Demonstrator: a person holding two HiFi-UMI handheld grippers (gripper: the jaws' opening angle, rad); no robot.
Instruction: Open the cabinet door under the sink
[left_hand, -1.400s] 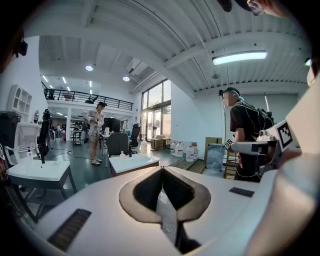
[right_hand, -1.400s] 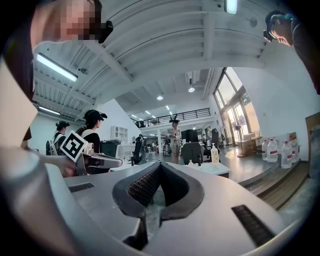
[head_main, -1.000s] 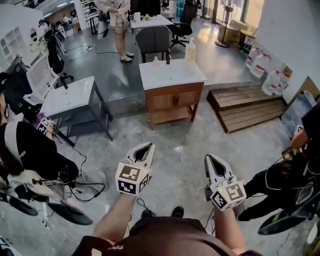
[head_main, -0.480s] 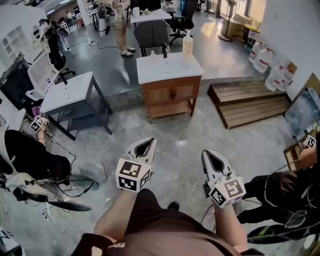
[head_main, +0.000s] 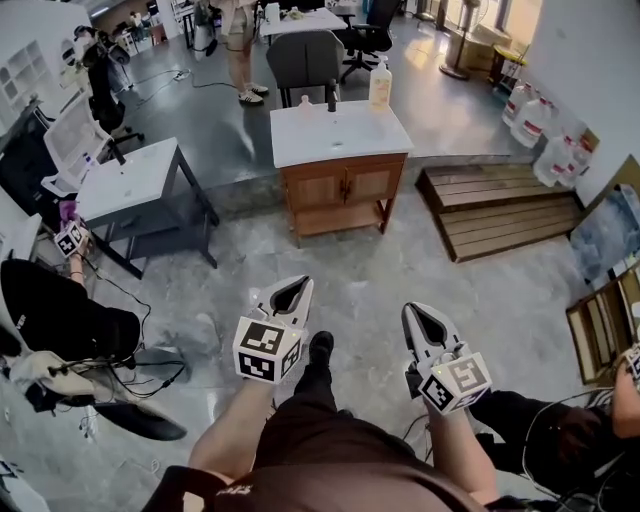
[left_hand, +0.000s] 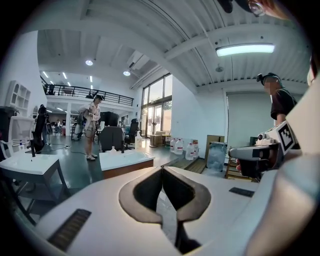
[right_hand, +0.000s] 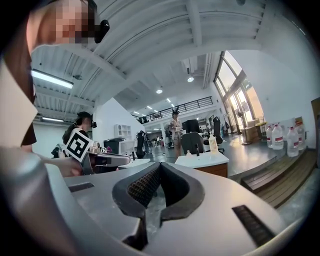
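Head view, cabinet (head_main: 342, 195): wooden, at upper centre, well apart from both hand-held grippers; long axis runs left to right across the picture.
Head view, cabinet doors (head_main: 346, 184): two, side by side and shut, with handles at the middle seam; the fronts face the person. There is an open shelf below.
Head view, counter (head_main: 340, 133): white sink top on the cabinet, with a soap bottle (head_main: 380, 86) at its far right corner.
Head view, left hand-held gripper (head_main: 303, 284): jaws together, nothing held, tips aimed at the cabinet.
Head view, right hand-held gripper (head_main: 407, 309): jaws together, nothing held, just right of the left one.
Head view, open room: bare grey floor (head_main: 350, 275) lies between the hand-held grippers and the doors.
Head view, edges: white-topped stand (head_main: 130, 180) to the cabinet's left with a gap between; wooden pallet (head_main: 495, 205) near its right side; water bottles (head_main: 535, 120) by the right wall.
Left gripper view, left hand-held gripper (left_hand: 161, 170): jaw tips meet, nothing between them.
Left gripper view, cabinet (left_hand: 131, 168): left of the jaw line, seen at a corner angle; a standing person (left_hand: 91, 127) is beyond it.
Right gripper view, right hand-held gripper (right_hand: 159, 166): ribbed jaws closed on nothing.
Right gripper view, cabinet (right_hand: 214, 170): right of the jaw line, with the pallet (right_hand: 280, 175) further right.
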